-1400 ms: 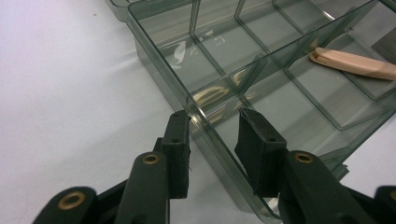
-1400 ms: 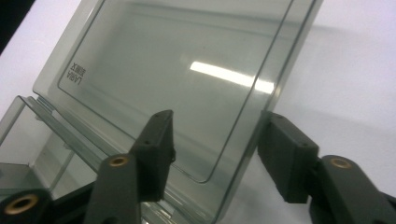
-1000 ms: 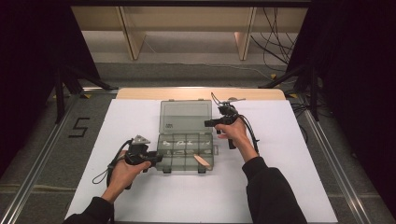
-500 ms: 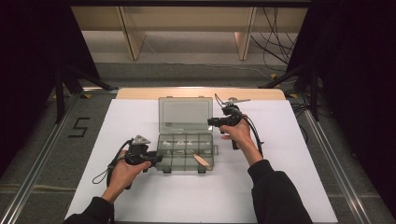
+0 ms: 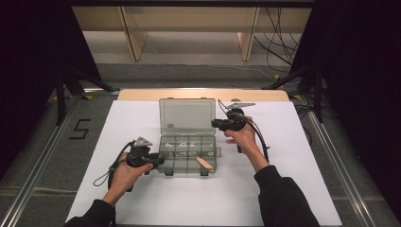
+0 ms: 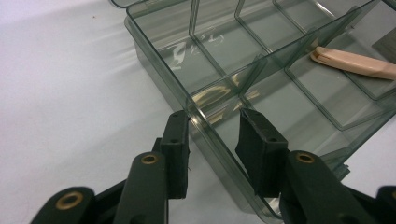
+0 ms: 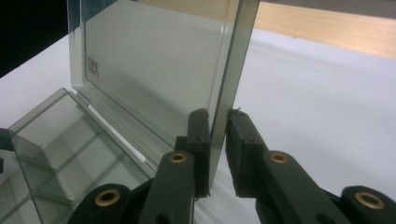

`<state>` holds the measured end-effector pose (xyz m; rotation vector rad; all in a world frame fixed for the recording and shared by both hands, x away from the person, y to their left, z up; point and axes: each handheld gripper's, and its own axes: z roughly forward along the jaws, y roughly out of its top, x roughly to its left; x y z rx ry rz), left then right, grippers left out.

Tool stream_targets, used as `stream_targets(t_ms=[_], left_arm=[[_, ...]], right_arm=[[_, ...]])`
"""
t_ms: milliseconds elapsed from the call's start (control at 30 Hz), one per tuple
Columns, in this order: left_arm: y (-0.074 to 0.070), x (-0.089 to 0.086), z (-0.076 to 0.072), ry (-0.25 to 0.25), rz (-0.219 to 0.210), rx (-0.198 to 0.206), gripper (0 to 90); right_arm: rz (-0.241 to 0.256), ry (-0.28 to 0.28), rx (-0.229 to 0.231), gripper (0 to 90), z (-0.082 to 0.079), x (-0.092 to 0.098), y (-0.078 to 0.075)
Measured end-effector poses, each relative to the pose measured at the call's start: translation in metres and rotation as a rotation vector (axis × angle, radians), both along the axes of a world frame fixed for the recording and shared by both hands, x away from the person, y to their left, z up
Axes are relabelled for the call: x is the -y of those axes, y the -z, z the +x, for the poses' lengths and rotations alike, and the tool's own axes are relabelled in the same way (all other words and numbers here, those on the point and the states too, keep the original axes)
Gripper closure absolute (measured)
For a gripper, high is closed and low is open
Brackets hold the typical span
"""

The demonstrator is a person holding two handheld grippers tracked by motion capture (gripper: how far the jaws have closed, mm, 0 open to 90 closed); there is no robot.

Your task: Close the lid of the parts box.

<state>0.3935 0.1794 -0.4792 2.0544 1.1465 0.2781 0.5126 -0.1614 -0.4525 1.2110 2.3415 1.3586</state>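
Box being worked at both ends: clear compartment box (image 5: 188, 153) sitting mid-table on the white sheet (image 5: 293, 156), lid (image 5: 187, 116) standing raised toward the far side.

Lid edge (image 7: 229, 70) is sitting between the right gripper (image 7: 216, 122) jaws, which are nearly together, one pad touching it and the other just off, probably to steady or swing the lid. Left gripper (image 6: 212, 128) is straddling the near-left corner wall with jaws apart, not pinching, likely bracing the base against sliding. Pale flat piece (image 6: 355, 64) is lying in a front compartment. Both forearms are reaching in low, right hand (image 5: 243, 137) extended farther, wrist turned inward.
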Motion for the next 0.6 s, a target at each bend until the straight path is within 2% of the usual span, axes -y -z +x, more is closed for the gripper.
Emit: stream_targets(t_ms=[67,100,200,233,300,333,400,467,533,567,600], left_arm=[[0.000,-0.001,0.000,0.009,0.008,-0.002,63.5],[0.000,0.001,0.000,-0.006,-0.004,0.002,63.5],[0.000,0.000,0.000,-0.004,-0.005,0.002,63.4],[-0.001,-0.002,0.000,0.021,0.016,-0.002,63.4],[0.000,-0.002,0.001,0.021,0.013,-0.001,63.2],[0.000,-0.002,0.001,0.021,0.013,-0.001,63.2],[0.000,-0.002,0.000,0.019,0.010,-0.005,63.1],[0.000,-0.002,0.001,0.022,0.012,-0.006,63.0],[0.000,-0.002,0.001,0.023,0.011,-0.006,62.9],[0.000,-0.003,0.001,0.026,0.012,-0.005,62.8],[0.000,-0.003,0.001,0.026,0.006,-0.003,62.7]], right_arm=[[0.002,-0.002,0.008,81.0,-0.001,0.000,0.001],[-0.008,-0.002,0.014,81.2,-0.002,0.001,0.001],[0.000,-0.010,0.029,81.4,-0.003,0.002,0.002],[0.004,-0.008,0.032,81.6,-0.004,0.001,0.002],[-0.005,-0.020,0.045,81.8,-0.006,0.003,0.002],[-0.005,-0.022,0.069,81.8,-0.005,0.002,0.003],[-0.005,-0.023,0.062,81.8,-0.007,0.002,0.002],[-0.024,-0.024,0.091,82.0,-0.009,0.002,0.002],[-0.017,-0.019,0.094,82.1,-0.011,0.001,0.001],[-0.017,-0.029,0.112,82.2,-0.012,0.002,0.001],[-0.021,-0.038,0.103,82.3,-0.013,0.002,0.001]])
